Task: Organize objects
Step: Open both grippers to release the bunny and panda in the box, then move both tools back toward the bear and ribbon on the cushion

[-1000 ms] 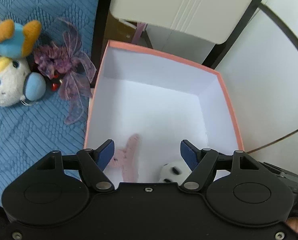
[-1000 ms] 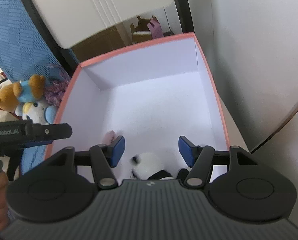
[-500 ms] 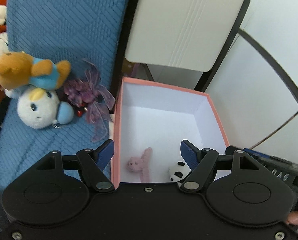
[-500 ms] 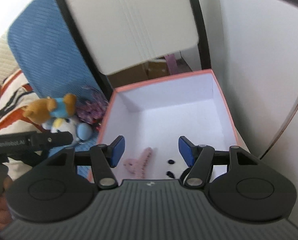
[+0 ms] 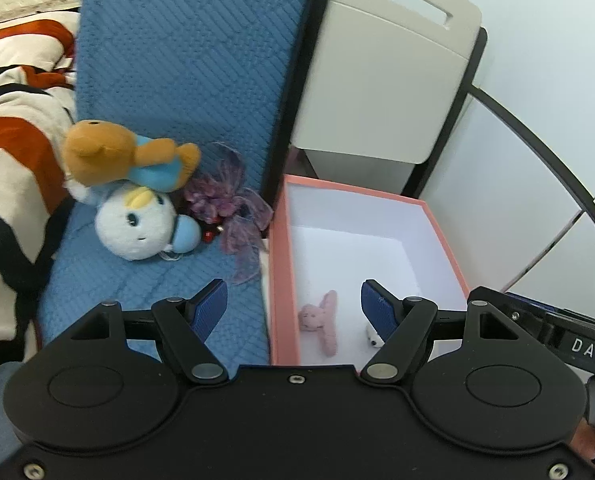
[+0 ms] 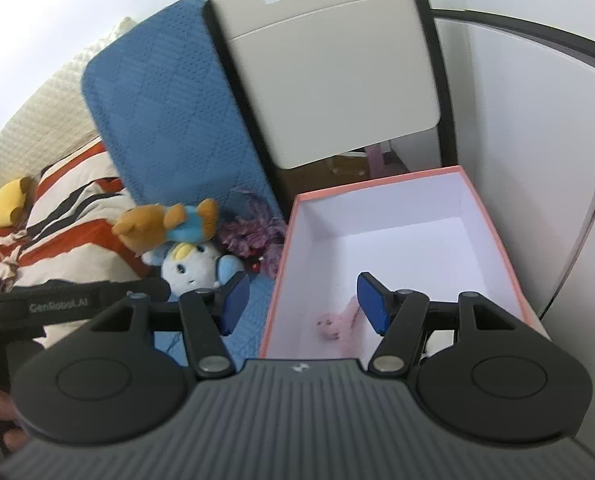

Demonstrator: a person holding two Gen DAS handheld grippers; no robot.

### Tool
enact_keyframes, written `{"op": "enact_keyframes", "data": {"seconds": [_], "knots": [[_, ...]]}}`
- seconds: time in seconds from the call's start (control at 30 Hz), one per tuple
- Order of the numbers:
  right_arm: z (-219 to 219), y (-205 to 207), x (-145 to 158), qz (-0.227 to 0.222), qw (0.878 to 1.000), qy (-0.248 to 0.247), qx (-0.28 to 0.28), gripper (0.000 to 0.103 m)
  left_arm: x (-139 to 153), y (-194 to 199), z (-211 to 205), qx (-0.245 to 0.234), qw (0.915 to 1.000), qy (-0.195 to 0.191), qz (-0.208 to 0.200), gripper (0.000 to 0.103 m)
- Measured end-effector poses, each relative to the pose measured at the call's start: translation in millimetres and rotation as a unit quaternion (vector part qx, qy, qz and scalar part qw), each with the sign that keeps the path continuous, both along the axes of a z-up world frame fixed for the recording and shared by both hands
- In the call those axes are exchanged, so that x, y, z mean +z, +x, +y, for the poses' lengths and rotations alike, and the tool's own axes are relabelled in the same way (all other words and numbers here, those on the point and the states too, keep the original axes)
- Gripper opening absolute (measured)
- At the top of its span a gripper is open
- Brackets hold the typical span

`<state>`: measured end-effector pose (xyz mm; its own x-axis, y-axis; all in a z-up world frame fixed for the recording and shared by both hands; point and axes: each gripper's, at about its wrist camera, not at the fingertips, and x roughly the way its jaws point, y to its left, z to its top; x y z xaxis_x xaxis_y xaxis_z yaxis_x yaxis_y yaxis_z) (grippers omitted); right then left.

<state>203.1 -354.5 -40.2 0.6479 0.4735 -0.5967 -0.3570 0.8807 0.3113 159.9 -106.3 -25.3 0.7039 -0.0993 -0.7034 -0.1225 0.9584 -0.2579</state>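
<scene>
A pink box point(image 5: 283, 248) with a white inside holds a small pink plush point(image 5: 322, 320) and a panda plush point(image 5: 373, 336), mostly hidden by a fingertip. The box point(image 6: 493, 216) and pink plush point(image 6: 337, 322) also show in the right wrist view. On the blue seat lie a white-and-blue plush point(image 5: 137, 226), an orange-and-blue plush point(image 5: 121, 156) on top of it, and a purple ribbon flower point(image 5: 227, 204). My left gripper point(image 5: 293, 306) is open and empty above the box's left wall. My right gripper point(image 6: 303, 298) is open and empty above that same wall.
A blue quilted chair point(image 5: 185, 64) carries the toys. A striped red, white and black blanket point(image 5: 9, 128) lies at the left. A beige chair back point(image 5: 385, 84) stands behind the box. A white wall point(image 5: 537, 160) is at the right.
Both grippers have pulled up and back from inside the box and shifted left. The box looks smaller, and the toys on the blue seat have come into view.
</scene>
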Motion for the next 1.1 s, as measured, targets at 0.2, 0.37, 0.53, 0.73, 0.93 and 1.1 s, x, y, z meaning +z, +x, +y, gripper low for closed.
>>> {"op": "enact_keyframes", "data": {"seconds": [0.2, 0.37, 0.53, 0.73, 0.93, 1.1], "knots": [[21, -15, -6, 0.000, 1.000, -0.001, 0.017, 0.063, 1, -21, 17, 0.009, 0.9999, -0.001, -0.009, 0.072], [40, -20, -9, -0.012, 0.999, 0.010, 0.030, 0.063, 3, -30, 30, 0.014, 0.9994, 0.014, -0.027, 0.075], [60, -24, -21, -0.015, 0.999, 0.000, 0.051, 0.063, -6, -31, 42, 0.016, 0.9994, 0.014, -0.026, 0.076], [80, -25, -35, -0.024, 0.998, -0.011, 0.061, 0.062, -17, -26, 63, 0.039, 0.9988, 0.005, -0.031, 0.078], [103, -11, -49, -0.042, 0.997, -0.003, 0.058, 0.062, -38, -11, 88, 0.058, 0.9967, -0.008, -0.056, 0.082], [128, 4, -70, -0.061, 0.997, -0.015, 0.054, 0.062, -65, 12, 108, 0.071, 0.9947, -0.020, -0.072, 0.082]]}}
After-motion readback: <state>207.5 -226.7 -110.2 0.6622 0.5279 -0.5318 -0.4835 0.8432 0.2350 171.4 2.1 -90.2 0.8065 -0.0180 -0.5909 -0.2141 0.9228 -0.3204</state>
